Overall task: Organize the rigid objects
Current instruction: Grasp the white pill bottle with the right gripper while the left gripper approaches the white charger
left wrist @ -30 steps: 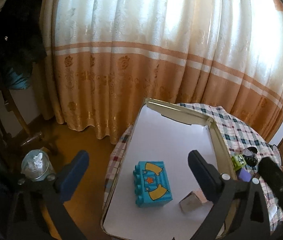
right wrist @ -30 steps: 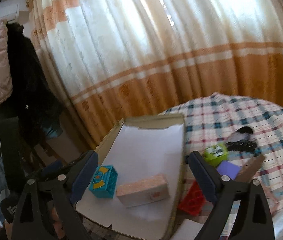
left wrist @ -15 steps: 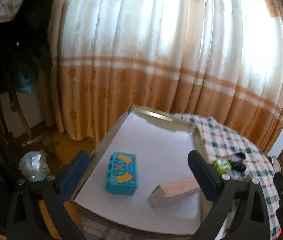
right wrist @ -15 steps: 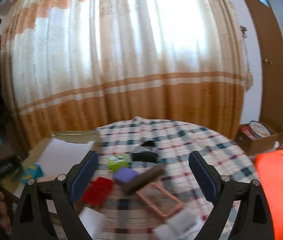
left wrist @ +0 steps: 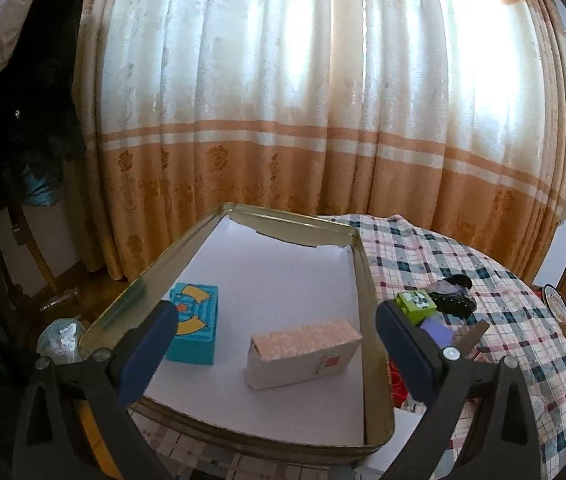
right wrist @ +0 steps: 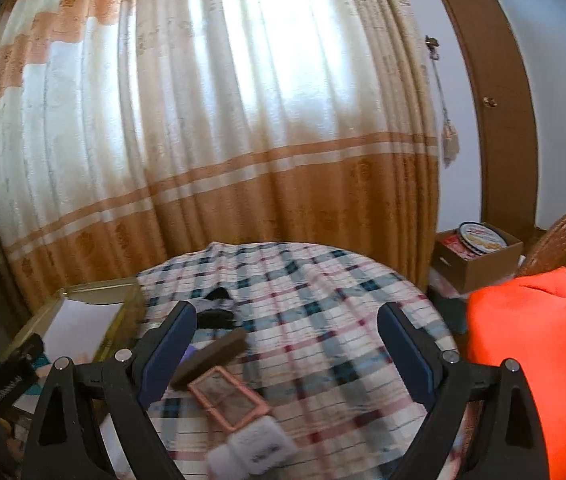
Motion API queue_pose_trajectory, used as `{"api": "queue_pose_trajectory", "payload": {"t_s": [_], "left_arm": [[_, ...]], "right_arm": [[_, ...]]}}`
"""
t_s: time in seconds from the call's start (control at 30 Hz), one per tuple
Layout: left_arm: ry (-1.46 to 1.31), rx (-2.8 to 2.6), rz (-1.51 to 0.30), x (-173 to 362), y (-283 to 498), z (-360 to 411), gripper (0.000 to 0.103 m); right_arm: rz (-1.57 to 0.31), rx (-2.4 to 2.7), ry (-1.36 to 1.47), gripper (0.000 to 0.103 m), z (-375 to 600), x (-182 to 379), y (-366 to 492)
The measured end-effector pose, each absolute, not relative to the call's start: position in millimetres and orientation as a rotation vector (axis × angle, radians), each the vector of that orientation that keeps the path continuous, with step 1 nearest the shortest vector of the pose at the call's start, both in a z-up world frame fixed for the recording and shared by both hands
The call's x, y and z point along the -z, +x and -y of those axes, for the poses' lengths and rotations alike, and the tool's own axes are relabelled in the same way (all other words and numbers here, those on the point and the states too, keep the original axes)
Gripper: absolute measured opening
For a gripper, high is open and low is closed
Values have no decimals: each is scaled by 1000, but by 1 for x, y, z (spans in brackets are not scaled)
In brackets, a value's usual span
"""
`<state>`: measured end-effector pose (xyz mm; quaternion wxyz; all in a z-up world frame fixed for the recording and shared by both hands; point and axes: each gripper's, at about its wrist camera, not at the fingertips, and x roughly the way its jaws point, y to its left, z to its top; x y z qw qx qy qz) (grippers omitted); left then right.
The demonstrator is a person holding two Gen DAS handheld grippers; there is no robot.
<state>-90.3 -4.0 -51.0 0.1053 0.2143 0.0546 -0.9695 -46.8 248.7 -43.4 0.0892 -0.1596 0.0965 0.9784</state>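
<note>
bare checked cloth (right wrist: 323,312) beside clutter (right wrist: 219,364)

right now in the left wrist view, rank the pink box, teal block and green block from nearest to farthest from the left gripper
1. pink box: in the tray, between the open fingers.
2. teal block: in the tray, partly behind the left finger.
3. green block: outside the tray, on the checked cloth, right.

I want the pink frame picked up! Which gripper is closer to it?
Right. The right gripper hovers just above the flat pink rectangular frame; the left gripper hangs over the gold metal tray, further off.
</note>
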Motion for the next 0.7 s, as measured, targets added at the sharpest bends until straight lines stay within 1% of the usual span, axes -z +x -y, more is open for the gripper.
{"api": "queue_pose_trajectory", "payload": {"t_s": [0.33,0.57,0.7], "left_arm": [[710,2881,-147,55,-92,-4,100],[901,2956,-114,63,-87,-15,100],[934,3001,-89,59,-78,-13,100]], "right_arm": [[-352,-2831,-572,93,-280,63,-39],[-351,-2846,-635,94,-284,66,-35],[-375,-2875,-700,94,-286,67,-36]]}}
